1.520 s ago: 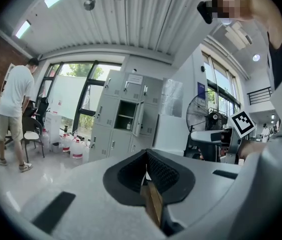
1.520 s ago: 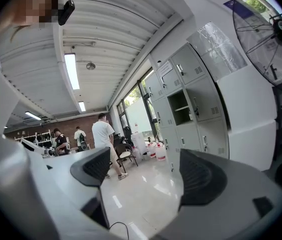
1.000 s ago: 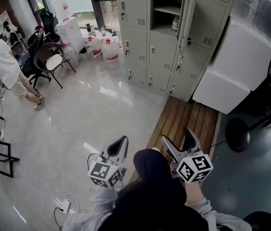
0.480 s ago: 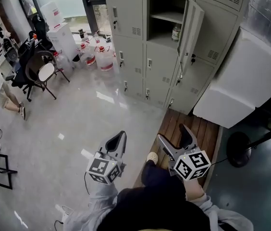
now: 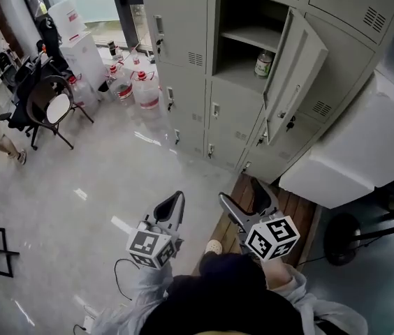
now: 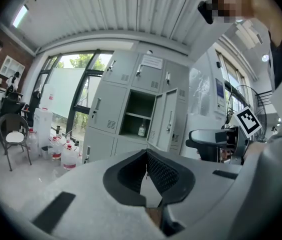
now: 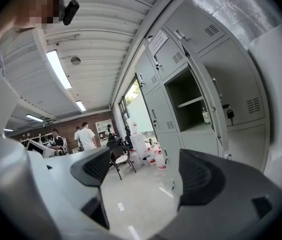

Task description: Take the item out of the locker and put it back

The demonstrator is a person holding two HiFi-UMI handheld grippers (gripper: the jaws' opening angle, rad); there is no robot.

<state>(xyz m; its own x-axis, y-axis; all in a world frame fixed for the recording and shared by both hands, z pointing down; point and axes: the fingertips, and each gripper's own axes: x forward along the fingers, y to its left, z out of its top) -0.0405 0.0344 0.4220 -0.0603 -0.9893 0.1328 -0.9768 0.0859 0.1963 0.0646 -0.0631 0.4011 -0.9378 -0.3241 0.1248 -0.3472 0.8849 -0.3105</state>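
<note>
Task not yet begun: bottle (image 5: 263,63) stands in the open locker (image 5: 183,19), at the right edge of its lower shelf. Left gripper (image 5: 172,205) jaws are together and empty, right gripper (image 5: 246,199) jaws wide and empty, both well apart from the locker. Take-out and put-back both remain.

Both arms are stuck out low in front of the body, side by side with a gap between them, light grey sleeves (image 5: 135,300) showing near the bottom of the head view. The left tongs (image 5: 176,199) point forward, and the jaws are pinched together at the tips with nothing in them. The right tongs (image 5: 244,195) point the same way, jaws spread wide apart and empty too. The left marker cube (image 5: 153,246) and the right marker cube (image 5: 272,238) both face up toward the head camera.
</note>
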